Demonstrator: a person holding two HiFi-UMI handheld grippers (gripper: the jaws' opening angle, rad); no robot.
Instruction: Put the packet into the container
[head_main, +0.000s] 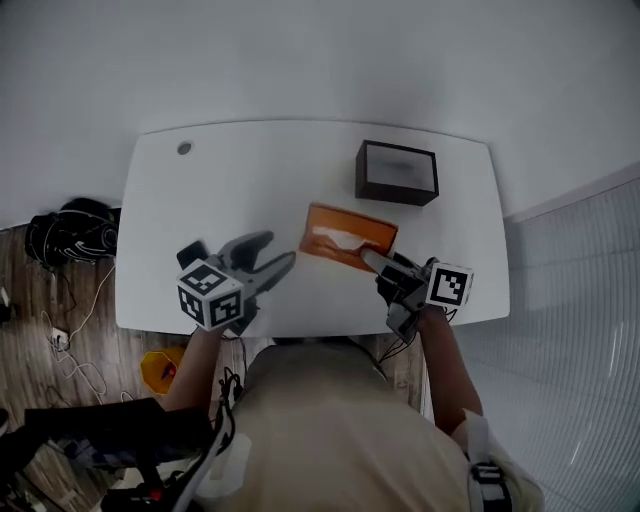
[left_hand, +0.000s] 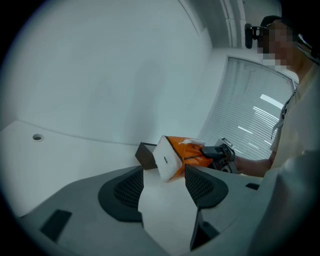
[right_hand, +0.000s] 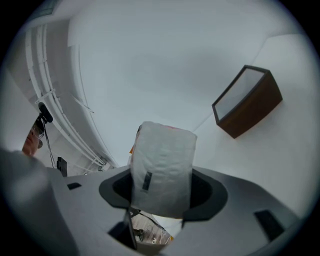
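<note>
Now the right tongs (head_main: 372, 260) pinch one end of the orange packet (head_main: 348, 236), and its white end face fills the gap between their pads. The packet's long axis runs forward from these tongs, away from the person. It sits tilted and seems raised off the white desk (head_main: 200, 200). The dark, open-topped container (head_main: 397, 172) stands beyond the packet's far end, ahead and slightly right of the right tongs, not touching the packet. The left tongs (head_main: 275, 262) are spread wide with nothing between them, just left of the packet. The right hand, already gripping, looks best placed to carry it forward.
</note>
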